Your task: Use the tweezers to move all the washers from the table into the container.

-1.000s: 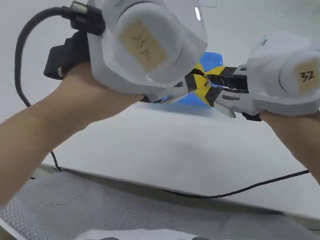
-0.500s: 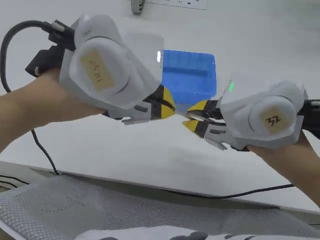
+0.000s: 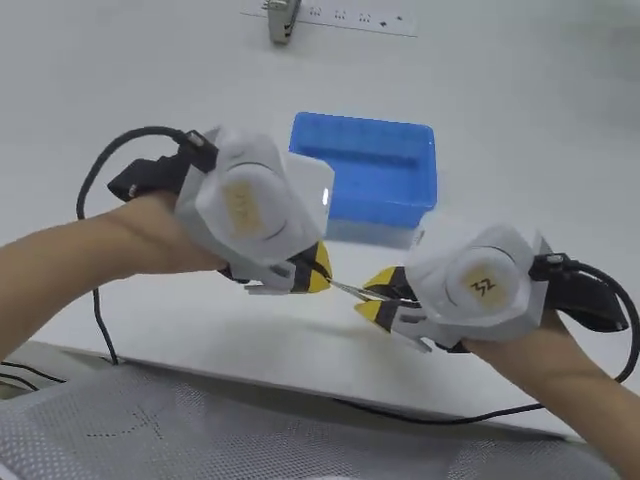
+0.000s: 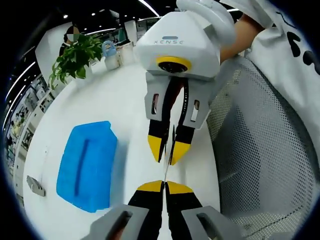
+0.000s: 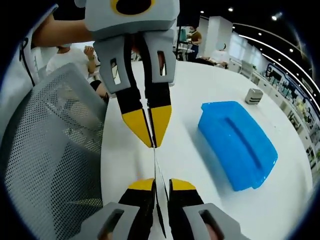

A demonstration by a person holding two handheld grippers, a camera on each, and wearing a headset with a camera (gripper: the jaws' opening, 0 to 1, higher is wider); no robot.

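My two grippers face each other tip to tip above the white table, near its front edge. The left gripper (image 3: 318, 272) (image 4: 164, 186) is shut on one end of thin metal tweezers (image 3: 348, 290) (image 4: 170, 150) (image 5: 155, 165). From the right, the right gripper (image 3: 378, 297) (image 5: 161, 186) closes on the other end, the tweezers lying in the narrow gap between its jaws. Behind both stands the blue container (image 3: 375, 165) (image 4: 85, 165) (image 5: 240, 142), a rectangular plastic box.
A grey mesh chair (image 3: 200, 430) sits just below the table edge, and black cables (image 3: 100, 310) trail over that edge. A small metal object (image 3: 283, 20) stands at the far side. White tabletop (image 3: 530, 110) spreads around the container.
The head view has pulled back, so the whole container now shows. Both grippers have dropped lower in the picture and stay tip to tip, with the tweezers now plain between them.
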